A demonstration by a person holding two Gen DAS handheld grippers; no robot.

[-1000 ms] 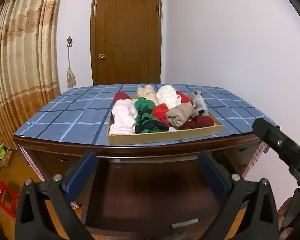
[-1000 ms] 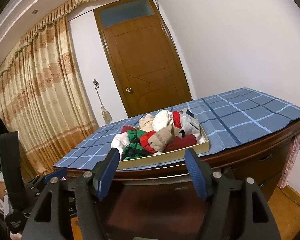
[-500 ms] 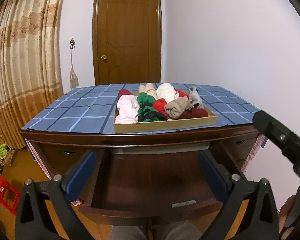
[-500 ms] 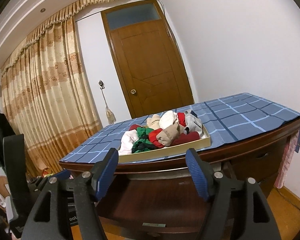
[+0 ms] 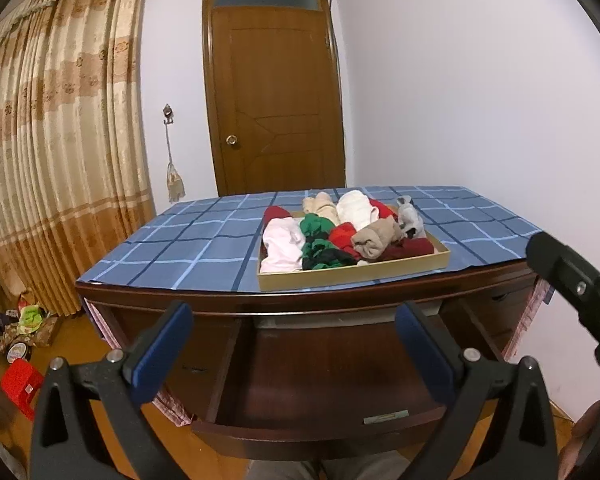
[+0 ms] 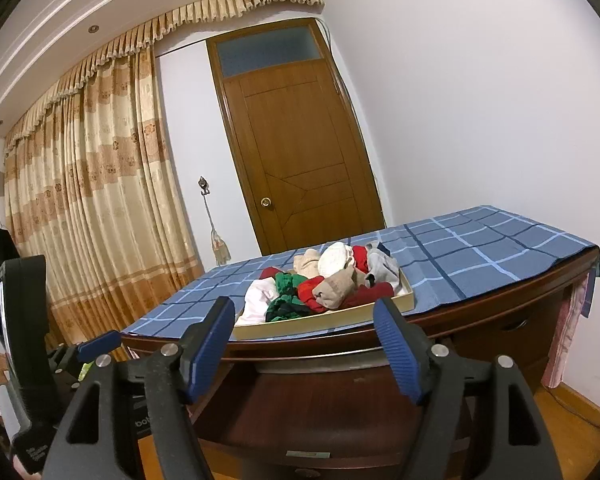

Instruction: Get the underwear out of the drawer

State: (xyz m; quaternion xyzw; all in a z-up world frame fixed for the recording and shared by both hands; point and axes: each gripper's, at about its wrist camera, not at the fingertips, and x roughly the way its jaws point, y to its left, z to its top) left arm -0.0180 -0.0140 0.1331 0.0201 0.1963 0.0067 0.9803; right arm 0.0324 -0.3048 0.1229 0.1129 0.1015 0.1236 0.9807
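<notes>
1. Two hand-held grippers face a dark wooden desk (image 5: 380, 300) whose centre drawer (image 5: 320, 384) stands pulled out toward the cameras.
2. Left gripper (image 5: 292, 344): its blue-padded jaws stand wide apart with nothing between them, hanging over the open drawer.
3. Right gripper (image 6: 306, 354): its jaws have just been opening and now stand apart, with nothing clamped; in its own view it sits level with the desk's front edge.
4. Underwear (image 5: 340, 236), the task's item, lies rolled and heaped in a shallow tan tray (image 5: 352, 278) on top of the desk, not in the drawer; pieces in pink, green, red, beige, white, grey and maroon crowd together.
5. Under the tray, a blue checked cloth (image 5: 188, 248) covers the desktop, and the tray sits near the front edge, toward the right in the left wrist view.
6. What shows of the drawer's floor is bare dark wood, with a small pale label (image 5: 386, 417) on the inside of its front panel.
7. Behind the desk stand a closed brown door (image 5: 276, 92) and a long gold patterned curtain (image 5: 60, 160).
8. At the far left of the right wrist view, part of the other gripper's black body (image 6: 24, 344) shows.
</notes>
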